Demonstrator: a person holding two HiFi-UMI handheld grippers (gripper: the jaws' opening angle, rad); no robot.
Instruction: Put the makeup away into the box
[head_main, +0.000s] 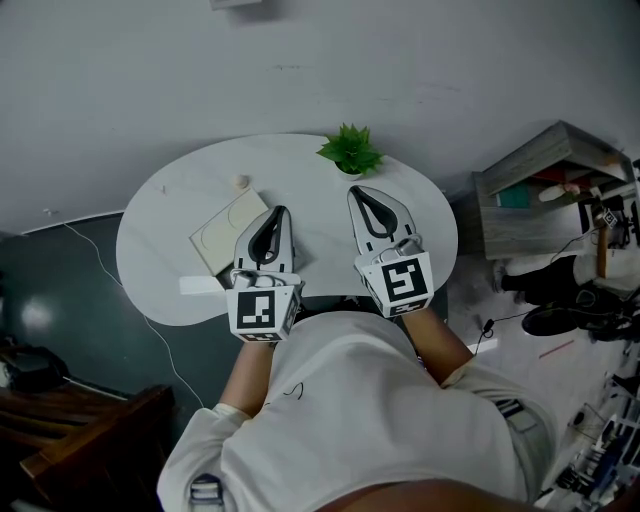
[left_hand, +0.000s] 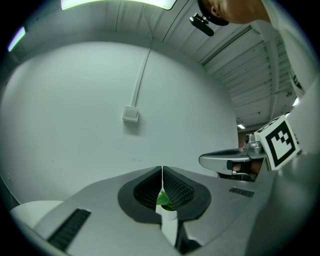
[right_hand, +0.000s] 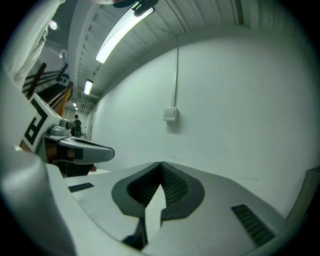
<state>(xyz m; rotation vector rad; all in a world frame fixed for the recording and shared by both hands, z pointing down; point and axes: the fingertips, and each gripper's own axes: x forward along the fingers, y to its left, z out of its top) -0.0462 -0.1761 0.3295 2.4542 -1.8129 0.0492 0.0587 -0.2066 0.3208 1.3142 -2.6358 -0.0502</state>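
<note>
In the head view a cream flat box (head_main: 228, 235) lies on the left part of the white rounded table (head_main: 170, 250). A small round beige item (head_main: 241, 181) sits behind it, too small to identify. My left gripper (head_main: 279, 211) hovers level over the box's right edge, with its jaws shut and nothing between them. My right gripper (head_main: 358, 190) is held beside it over the table's middle, also shut and empty. In the left gripper view the left gripper (left_hand: 162, 169) has its pads together. In the right gripper view the right gripper (right_hand: 160, 164) likewise has its pads touching.
A small green potted plant (head_main: 350, 150) stands at the table's back edge, also seen as the plant (left_hand: 165, 201) through the left jaws. A white flat piece (head_main: 199, 285) lies by the table's front left edge. A grey shelf unit (head_main: 545, 180) stands right, dark wooden furniture (head_main: 80, 440) lower left.
</note>
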